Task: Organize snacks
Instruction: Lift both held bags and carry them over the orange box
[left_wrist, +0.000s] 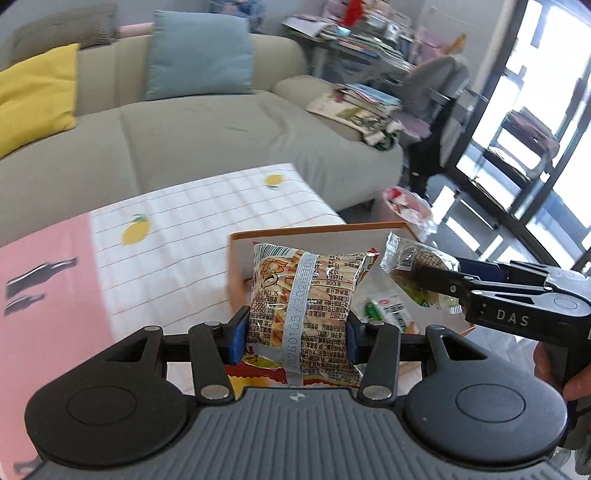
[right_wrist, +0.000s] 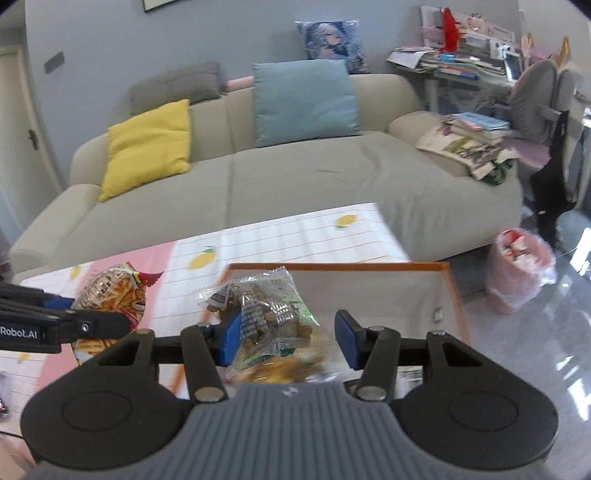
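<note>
Two claws: I had both in view, each carrying a snack over the orange-rimmed box (right_wrist: 452, 291) at the bench (left_wrist: 192, 236) edge.
Left claw (left_wrist: 293, 334): I saw its blue pads (left_wrist: 236, 338) pressed flat against both sides of the fries packet (left_wrist: 303, 295), closed tight on it, the packet upright with its printed back facing the camera.
Right claw (right_wrist: 288, 341): I saw the clear cookie bag (right_wrist: 266, 314) lying against the left pad (right_wrist: 231, 341), while a gap showed between the bag and the right pad; I could not tell whether it truly gripped the bag.
Left view only: I saw the right claw (left_wrist: 417, 271) from the side, its tips around the cookie bag (left_wrist: 410, 266), above a green-labelled packet (left_wrist: 391, 314) lying in the box (left_wrist: 317, 230).
Right view only: I saw the left claw (right_wrist: 110, 325) from the side, with the fries packet (right_wrist: 114, 295) showing its front and red top above the pink part of the cloth.
Box floor: I saw it mostly bare from the right view.
Beyond: a sofa (right_wrist: 295, 184) with yellow cushion (right_wrist: 147, 147) and blue cushion (right_wrist: 304, 101) stood behind the bench.
</note>
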